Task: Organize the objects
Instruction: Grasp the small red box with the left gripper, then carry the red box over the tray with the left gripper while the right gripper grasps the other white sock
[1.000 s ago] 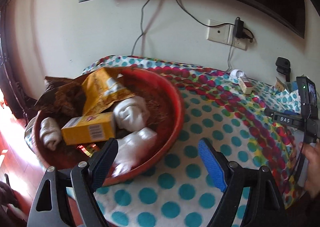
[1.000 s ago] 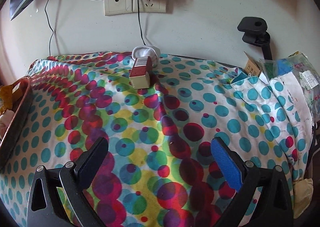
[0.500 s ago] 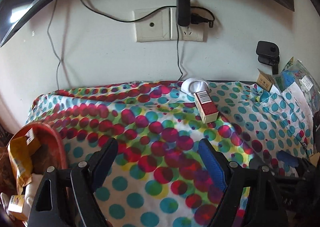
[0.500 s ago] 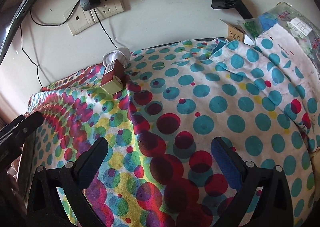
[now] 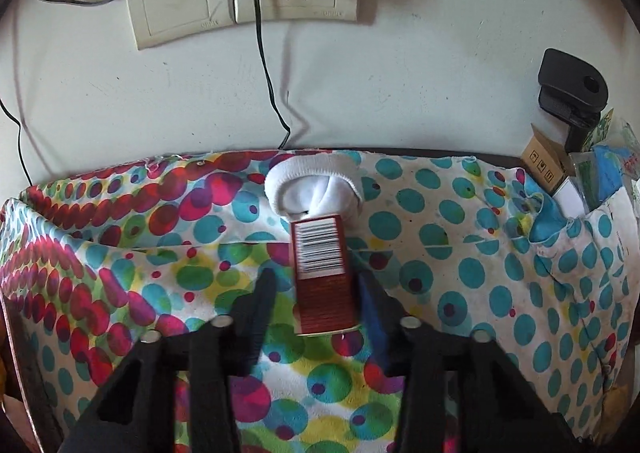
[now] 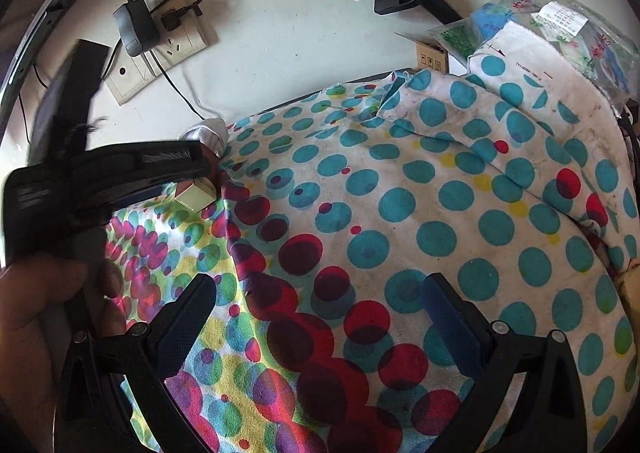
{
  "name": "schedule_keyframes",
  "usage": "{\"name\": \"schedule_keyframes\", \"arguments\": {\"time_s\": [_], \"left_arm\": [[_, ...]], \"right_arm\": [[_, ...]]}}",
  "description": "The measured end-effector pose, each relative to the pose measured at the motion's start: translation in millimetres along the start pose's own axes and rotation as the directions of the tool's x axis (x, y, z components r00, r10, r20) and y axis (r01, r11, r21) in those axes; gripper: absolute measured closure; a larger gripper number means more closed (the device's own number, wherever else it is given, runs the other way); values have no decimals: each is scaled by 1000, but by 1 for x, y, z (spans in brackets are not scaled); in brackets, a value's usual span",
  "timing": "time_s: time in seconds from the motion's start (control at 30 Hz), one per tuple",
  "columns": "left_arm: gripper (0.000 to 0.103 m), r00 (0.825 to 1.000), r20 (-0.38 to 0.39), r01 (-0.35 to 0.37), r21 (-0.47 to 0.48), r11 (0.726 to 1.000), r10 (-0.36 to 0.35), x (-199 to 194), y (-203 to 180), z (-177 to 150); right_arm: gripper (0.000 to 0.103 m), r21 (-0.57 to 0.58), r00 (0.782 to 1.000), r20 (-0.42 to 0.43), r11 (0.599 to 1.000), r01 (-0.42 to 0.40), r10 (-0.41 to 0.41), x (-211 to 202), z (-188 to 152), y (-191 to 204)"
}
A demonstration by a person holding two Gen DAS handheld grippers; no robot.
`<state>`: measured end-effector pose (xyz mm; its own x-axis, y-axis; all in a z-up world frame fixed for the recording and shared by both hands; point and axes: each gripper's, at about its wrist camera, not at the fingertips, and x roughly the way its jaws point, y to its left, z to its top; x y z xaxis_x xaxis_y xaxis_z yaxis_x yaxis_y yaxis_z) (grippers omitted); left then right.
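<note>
Left wrist view: left claw (image 5: 316, 289) has just been closing around a small red box (image 5: 323, 273), barcode panel on top, lying on the dotted cloth (image 5: 460, 253) just before a rolled white sock (image 5: 314, 189); right pad seems to touch, left pad probably not.

Right wrist view: right claw (image 6: 320, 301) wide, nothing between. Box's pale end (image 6: 196, 195) shows under the left tool.

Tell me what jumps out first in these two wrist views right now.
The loud polka-dot cloth covering the whole surface grabs the eye first. On it near the wall lies a small red box between the fingers of the left hand-held gripper, whose jaws have just been closing, with a rolled white sock right behind the box. The right hand-held gripper hangs open over bare cloth.
</note>
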<state>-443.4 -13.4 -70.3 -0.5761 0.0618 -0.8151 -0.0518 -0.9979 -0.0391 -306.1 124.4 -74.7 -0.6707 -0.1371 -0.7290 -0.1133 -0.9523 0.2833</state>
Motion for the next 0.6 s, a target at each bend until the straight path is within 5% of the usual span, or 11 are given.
{"name": "schedule_keyframes", "arguments": {"time_s": [0.13,0.33,0.6], "left_arm": [[73,998,-18,54,-29,998,-54,14,5,2],[74,996,54,74,-49,996,-71,0,20,-7],[74,992,121,42,-75,996,-33,-68,52,-41]], "right_arm": [[0,7,1000,3,1000,-5,5,0,0,0],[0,0,1000,0,1000,10,-10,0,0,1],[0,-16,999,-8,999,37,-37,2,0,6]]}}
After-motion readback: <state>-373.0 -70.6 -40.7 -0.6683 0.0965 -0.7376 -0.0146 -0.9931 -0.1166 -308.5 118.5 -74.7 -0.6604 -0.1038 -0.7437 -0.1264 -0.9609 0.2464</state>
